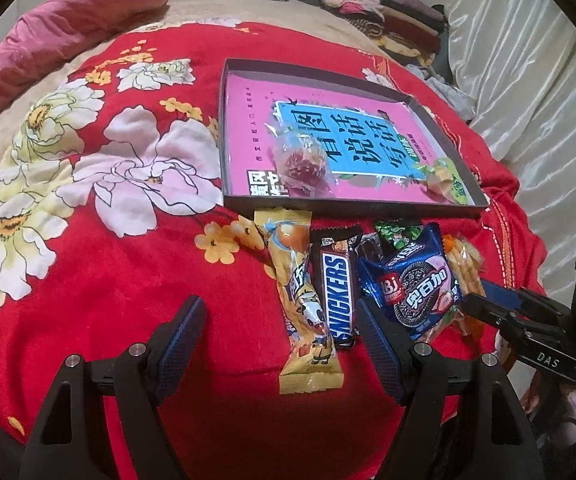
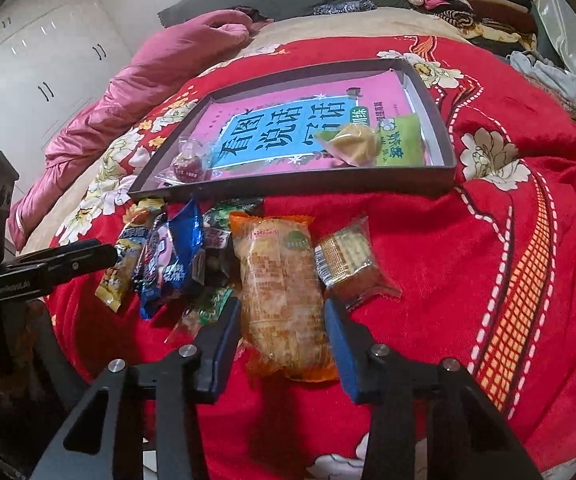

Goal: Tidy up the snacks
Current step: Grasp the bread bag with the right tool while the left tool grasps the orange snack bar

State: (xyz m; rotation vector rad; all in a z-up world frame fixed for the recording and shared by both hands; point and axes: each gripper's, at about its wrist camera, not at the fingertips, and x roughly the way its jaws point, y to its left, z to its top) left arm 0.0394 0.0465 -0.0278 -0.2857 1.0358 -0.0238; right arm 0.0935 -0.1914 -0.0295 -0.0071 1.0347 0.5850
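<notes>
Snacks lie before our tools: our right gripper point(image 2: 281, 314) pinches the orange packet point(image 2: 283, 296) between its pads, our left gripper point(image 1: 279, 316) gapes empty, and next we lift toward the tray point(image 2: 444, 120) ahead

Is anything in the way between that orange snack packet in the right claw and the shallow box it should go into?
Nothing visible blocks it. The orange snack packet lies between the right claw's fingers on the red blanket, and only bare blanket separates it from the box. It must clear the box's low front wall. Inside, the middle is free between two snacks.
</notes>
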